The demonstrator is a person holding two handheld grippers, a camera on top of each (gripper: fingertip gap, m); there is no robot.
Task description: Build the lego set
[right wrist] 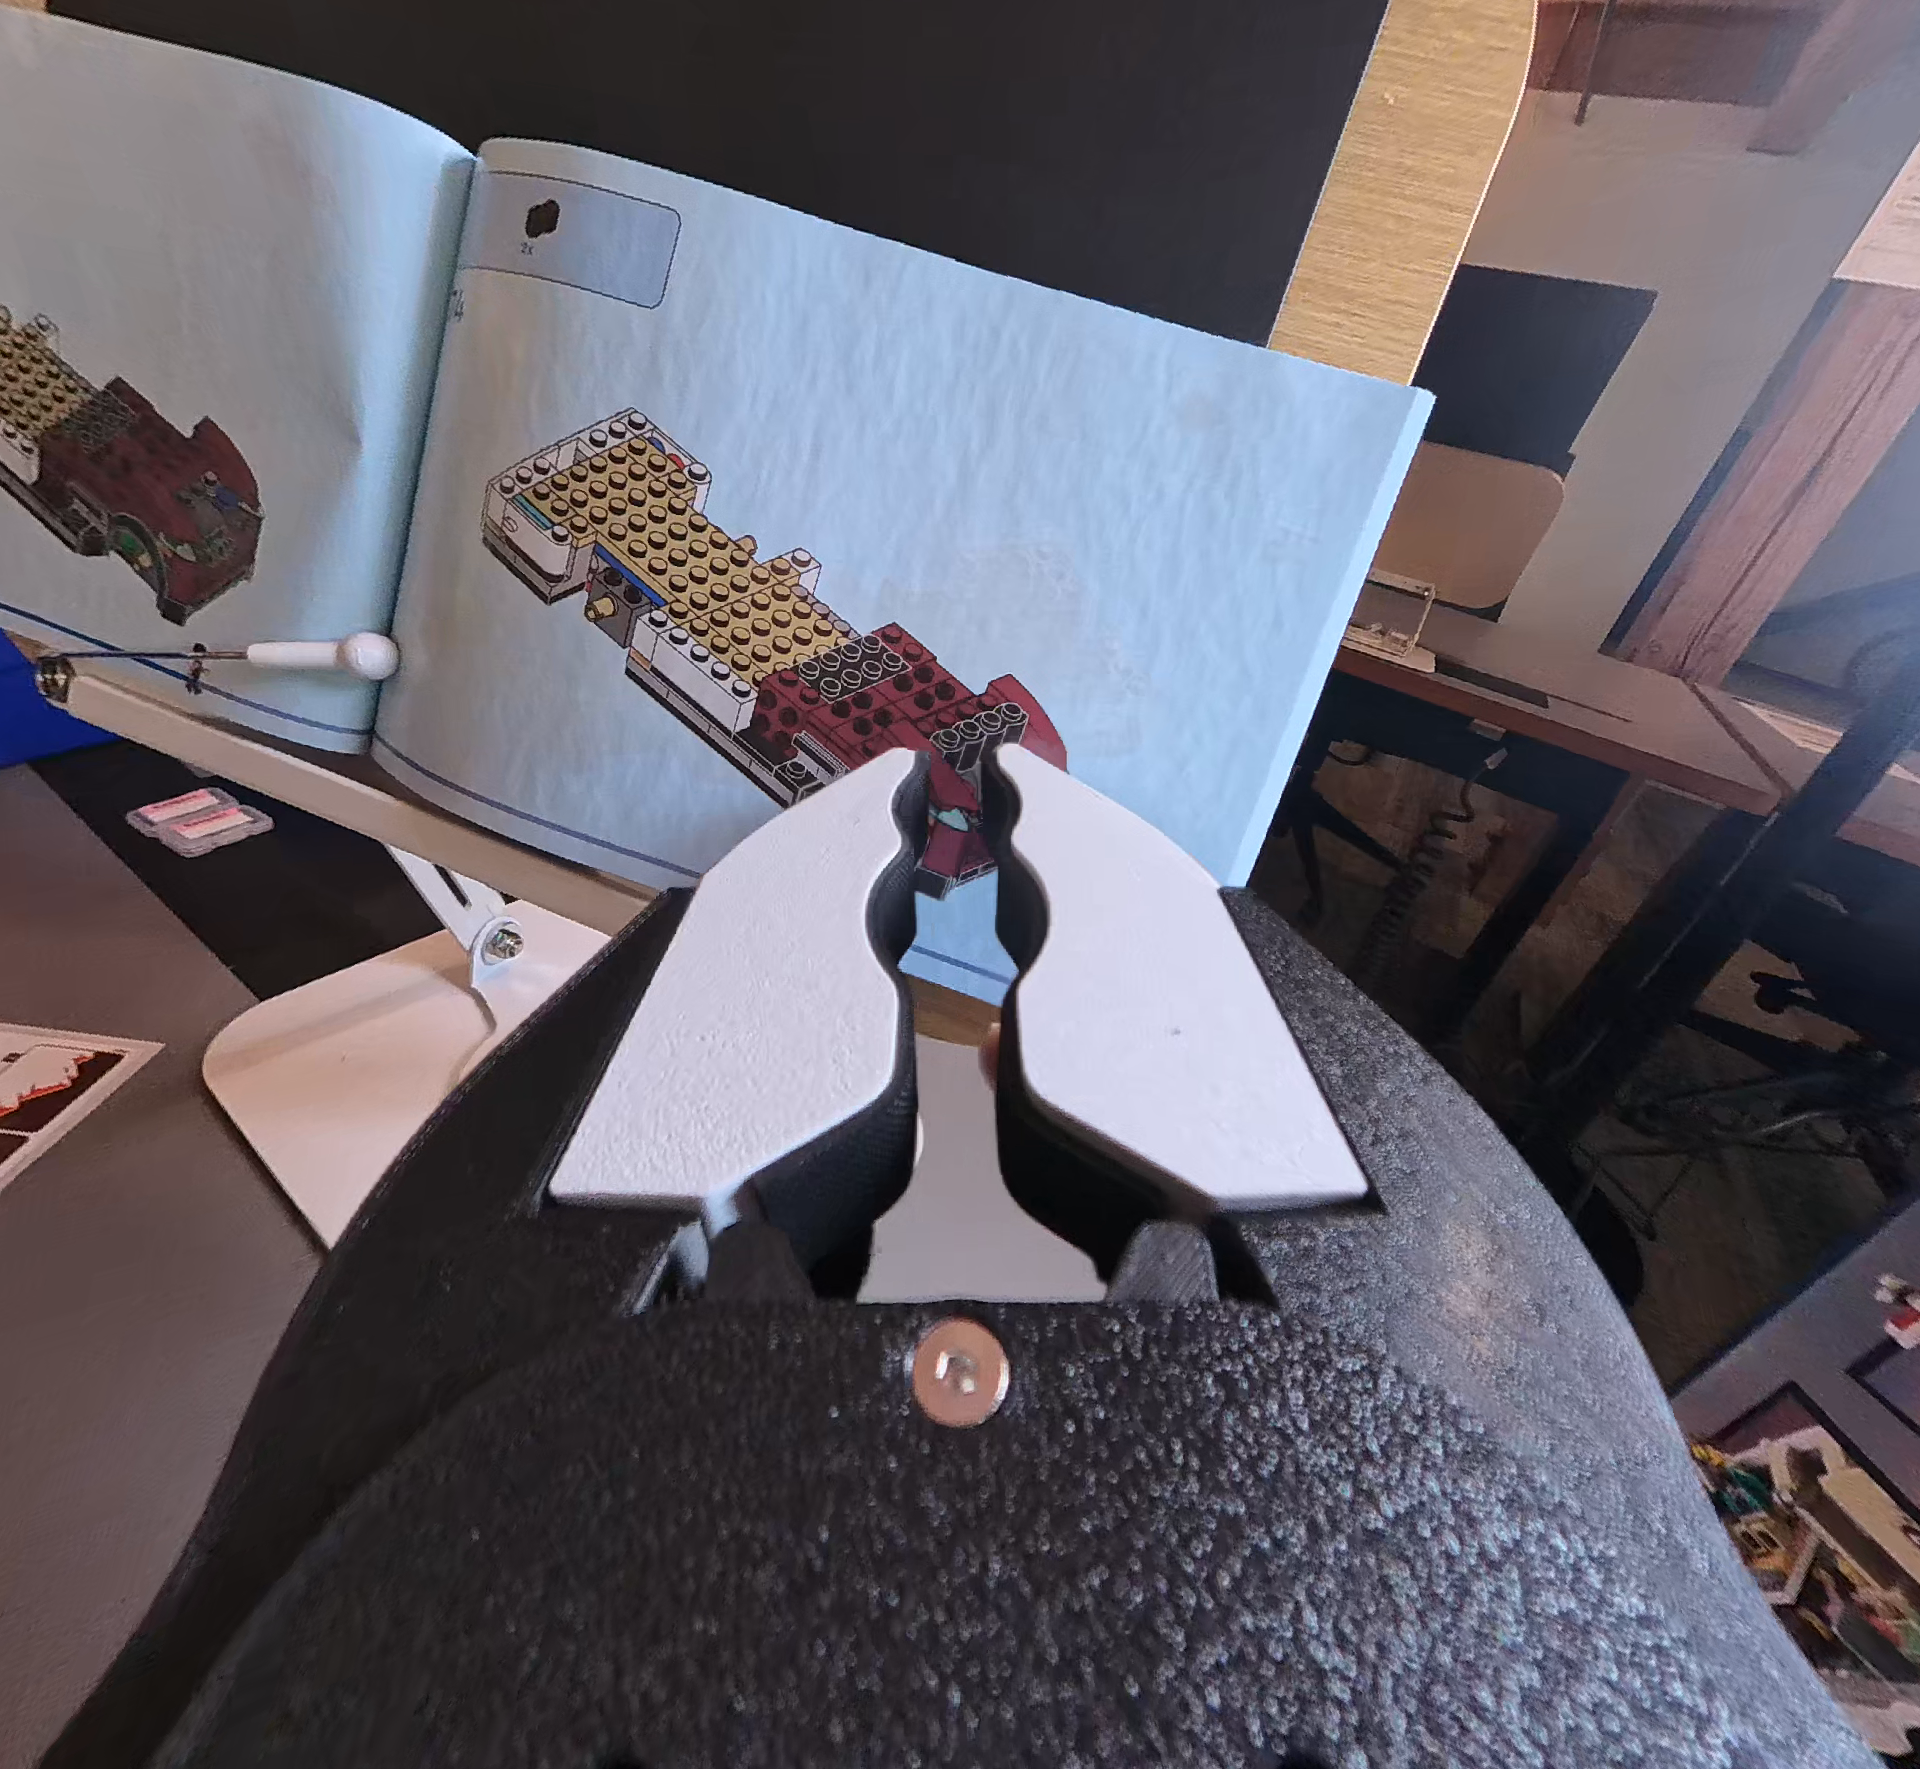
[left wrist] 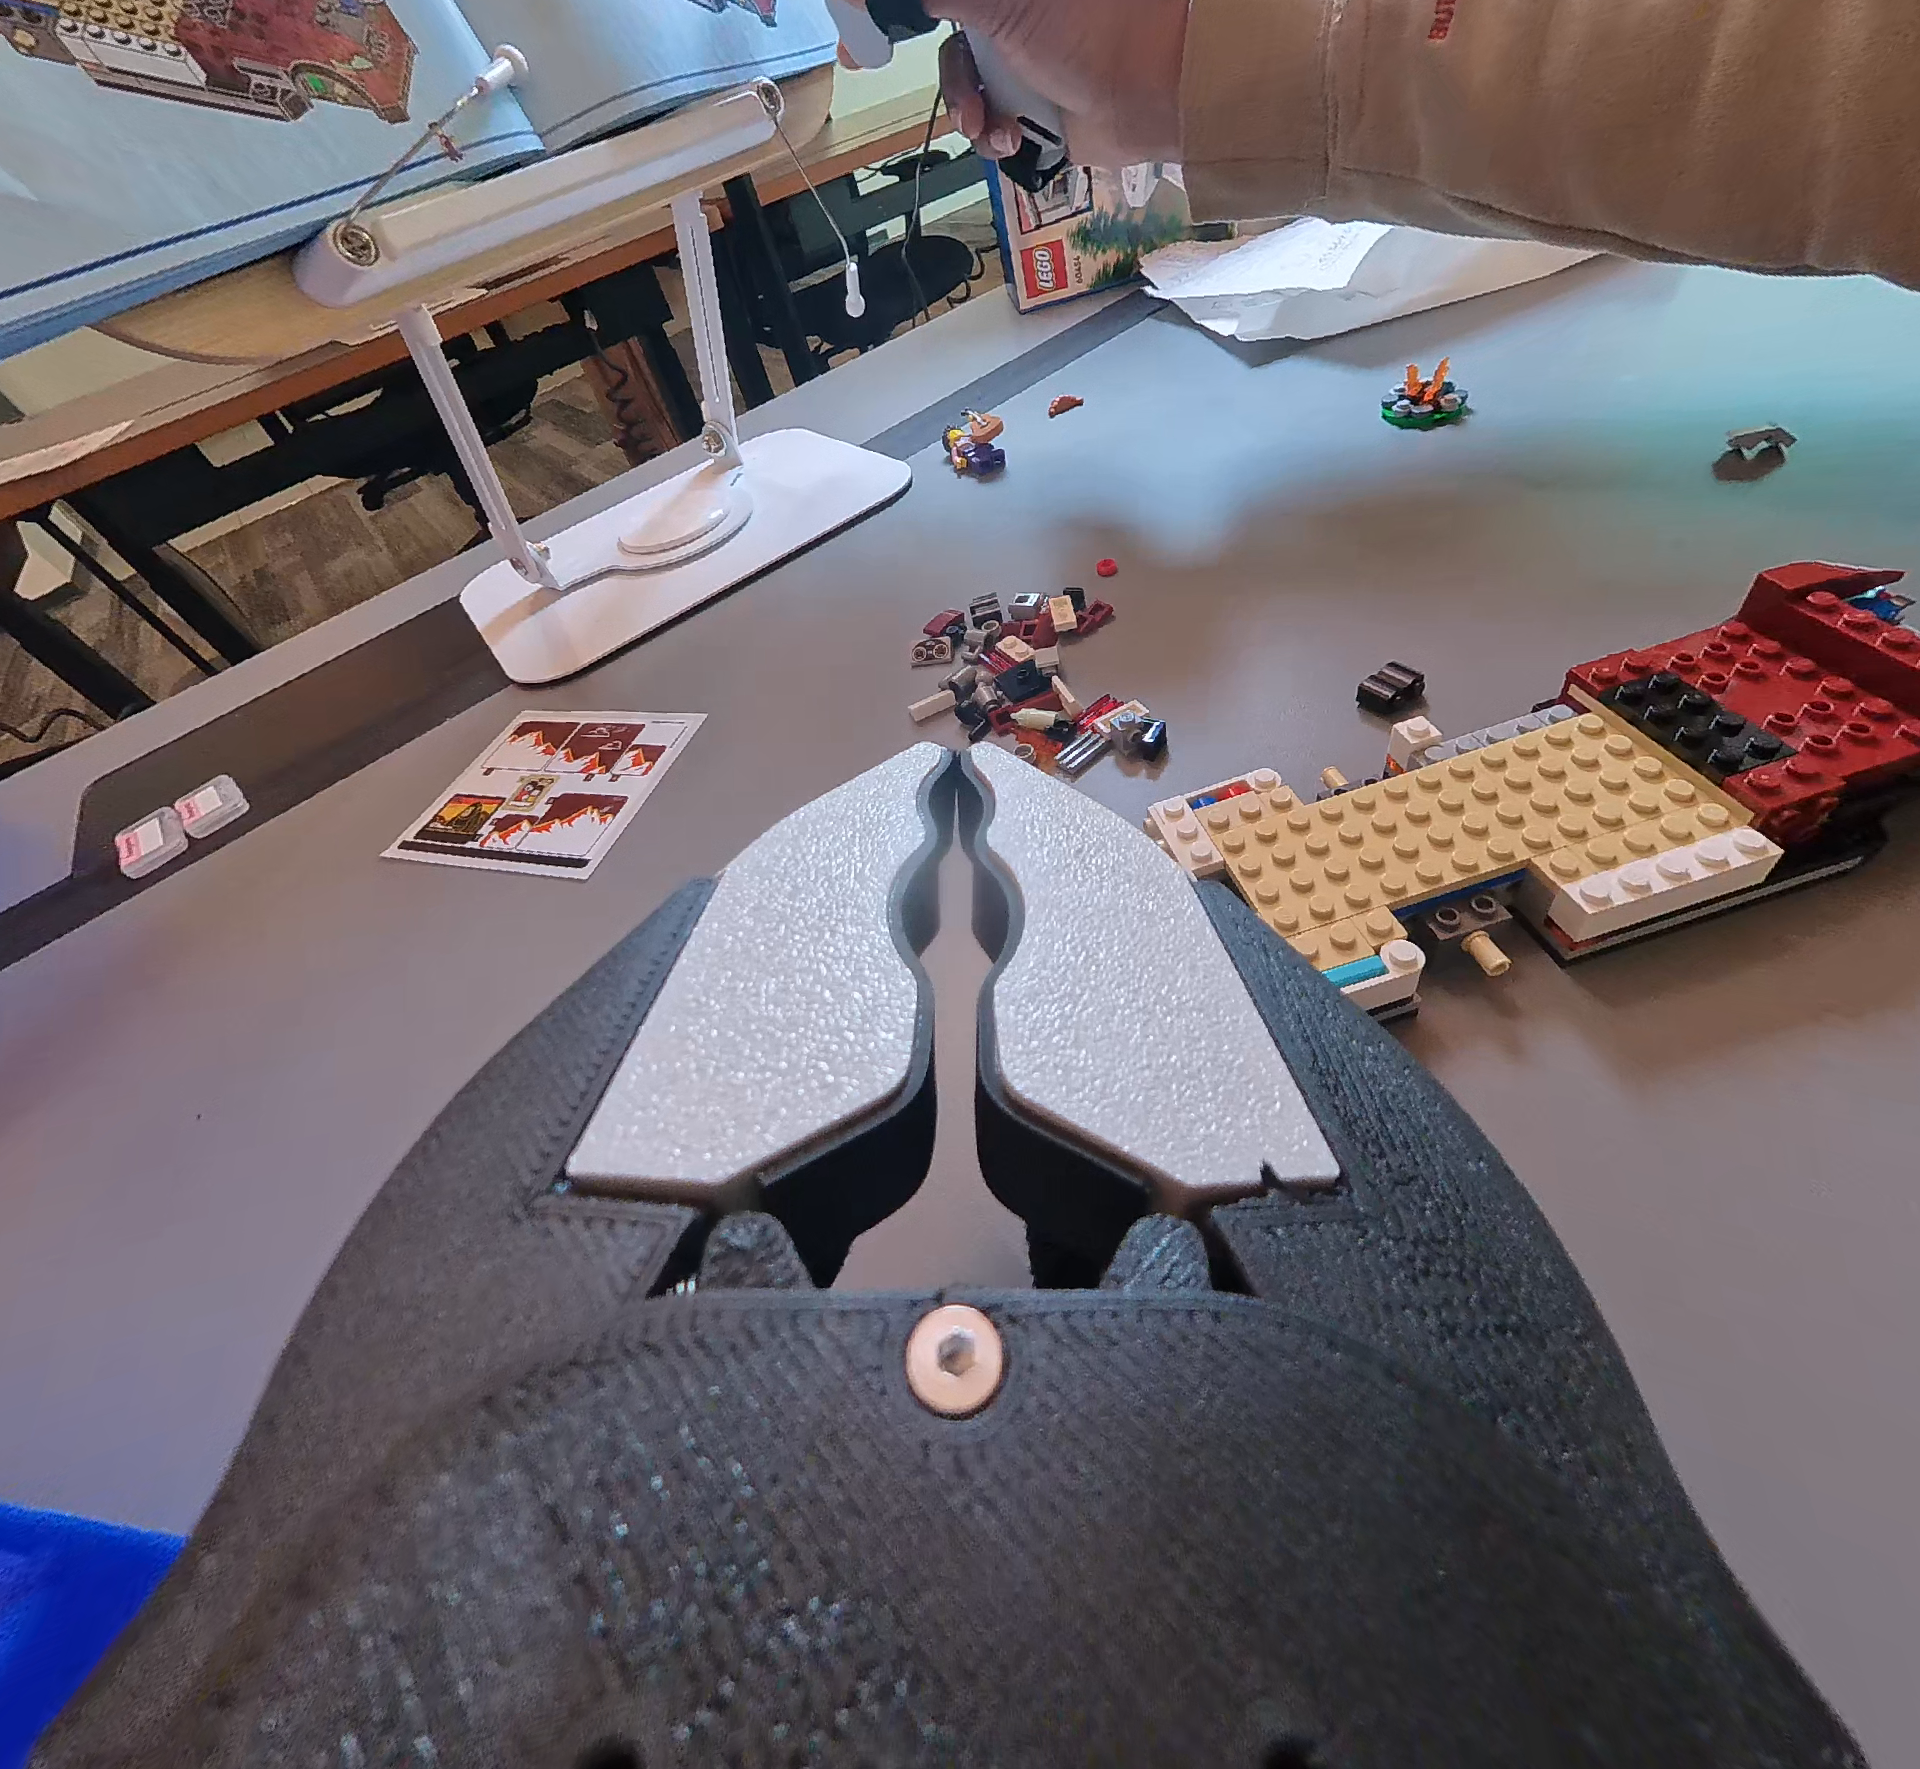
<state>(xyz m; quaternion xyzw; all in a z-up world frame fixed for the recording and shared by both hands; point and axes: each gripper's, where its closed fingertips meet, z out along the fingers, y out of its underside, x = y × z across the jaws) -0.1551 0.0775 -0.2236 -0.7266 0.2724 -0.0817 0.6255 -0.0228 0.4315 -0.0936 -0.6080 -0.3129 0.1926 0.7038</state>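
Two grippers: left gripper [left wrist: 956, 755] jaws together near loose bricks [left wrist: 1029, 680]; right gripper [right wrist: 956, 758] jaws slightly apart before booklet [right wrist: 935, 472].

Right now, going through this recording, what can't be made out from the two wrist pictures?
- Brick model: its red end is cut off by the left wrist view's right edge.
- Instruction booklet: its lower drawing is hidden behind the right hand-held gripper.
- Loose brick pile: the pieces are too small to identify, and the left hand-held gripper hides its near edge.

Left wrist over table [left wrist: 312, 1044]; right wrist near shared booklet [right wrist: 935, 431]
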